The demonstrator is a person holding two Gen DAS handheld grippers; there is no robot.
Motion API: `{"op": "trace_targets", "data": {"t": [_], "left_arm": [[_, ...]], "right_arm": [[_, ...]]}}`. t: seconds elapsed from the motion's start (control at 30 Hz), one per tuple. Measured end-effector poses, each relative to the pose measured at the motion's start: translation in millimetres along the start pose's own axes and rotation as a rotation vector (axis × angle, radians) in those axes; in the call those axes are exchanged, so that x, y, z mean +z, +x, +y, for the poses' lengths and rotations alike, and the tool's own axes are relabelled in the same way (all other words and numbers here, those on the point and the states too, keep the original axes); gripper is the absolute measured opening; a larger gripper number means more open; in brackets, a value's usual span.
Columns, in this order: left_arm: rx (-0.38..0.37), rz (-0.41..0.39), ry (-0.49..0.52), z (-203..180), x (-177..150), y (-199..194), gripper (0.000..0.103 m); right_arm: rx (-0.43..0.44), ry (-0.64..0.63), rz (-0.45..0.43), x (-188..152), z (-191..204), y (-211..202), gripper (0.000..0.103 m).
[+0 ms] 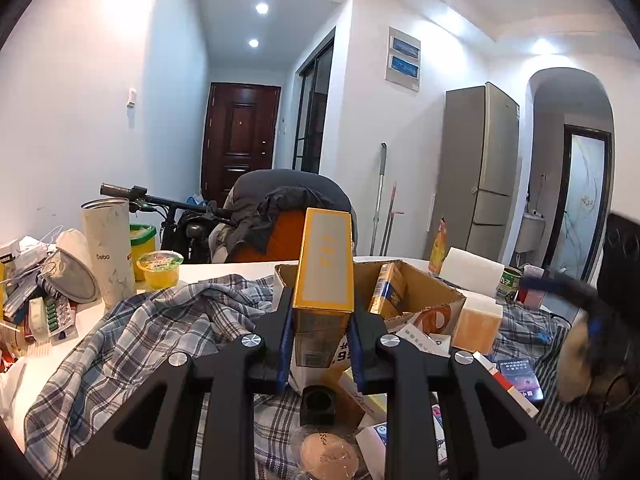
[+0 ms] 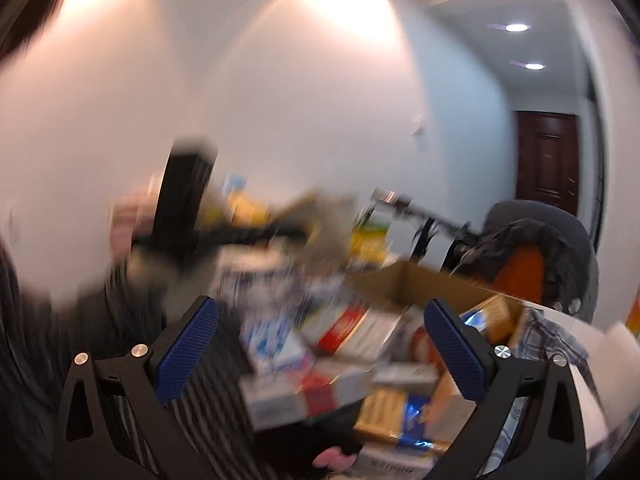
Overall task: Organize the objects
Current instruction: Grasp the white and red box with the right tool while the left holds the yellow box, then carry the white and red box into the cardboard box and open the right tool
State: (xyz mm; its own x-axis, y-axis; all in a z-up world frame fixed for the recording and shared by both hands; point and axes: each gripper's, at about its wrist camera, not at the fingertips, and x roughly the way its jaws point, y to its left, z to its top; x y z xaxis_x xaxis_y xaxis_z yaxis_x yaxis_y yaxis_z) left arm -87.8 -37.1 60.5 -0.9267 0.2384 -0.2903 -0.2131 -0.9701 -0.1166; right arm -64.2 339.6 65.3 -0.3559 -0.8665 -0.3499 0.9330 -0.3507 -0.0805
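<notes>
My left gripper (image 1: pixel 322 300) is shut on a tall yellow box (image 1: pixel 325 264) with a grey face and holds it upright over the near edge of an open cardboard box (image 1: pixel 424 280). A gold and blue packet (image 1: pixel 386 288) stands inside that box. My right gripper (image 2: pixel 320 312) is open and empty above a blurred heap of small boxes (image 2: pixel 320 384). The cardboard box shows in the right wrist view (image 2: pixel 404 284) just beyond the heap.
A plaid shirt (image 1: pixel 160 332) lies over the white table (image 1: pixel 240 270). A white tumbler (image 1: pixel 108 248), a jelly cup (image 1: pixel 160 268), a mask and pill packs stand at the left. A pale cube box (image 1: pixel 478 320) and a can (image 1: pixel 508 282) are right. A chair (image 1: pixel 288 208) stands behind.
</notes>
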Motion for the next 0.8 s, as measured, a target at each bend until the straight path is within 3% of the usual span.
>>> {"op": "trace_targets", "data": {"t": [0.1,0.43,0.8], "left_arm": [[-0.002,0.004,0.009,-2,-1,1,0.025],[-0.013,0.015,0.042,-10,-3,3,0.025],[-0.012,0.019,0.044,-11,-3,2,0.025]], "right_arm": [[0.011,-0.003,0.117,-10,1,21,0.103],[0.040,0.054,0.242,-24,-12,43,0.103],[0.072,0.092,0.198,-19,-18,33,0.095]]}}
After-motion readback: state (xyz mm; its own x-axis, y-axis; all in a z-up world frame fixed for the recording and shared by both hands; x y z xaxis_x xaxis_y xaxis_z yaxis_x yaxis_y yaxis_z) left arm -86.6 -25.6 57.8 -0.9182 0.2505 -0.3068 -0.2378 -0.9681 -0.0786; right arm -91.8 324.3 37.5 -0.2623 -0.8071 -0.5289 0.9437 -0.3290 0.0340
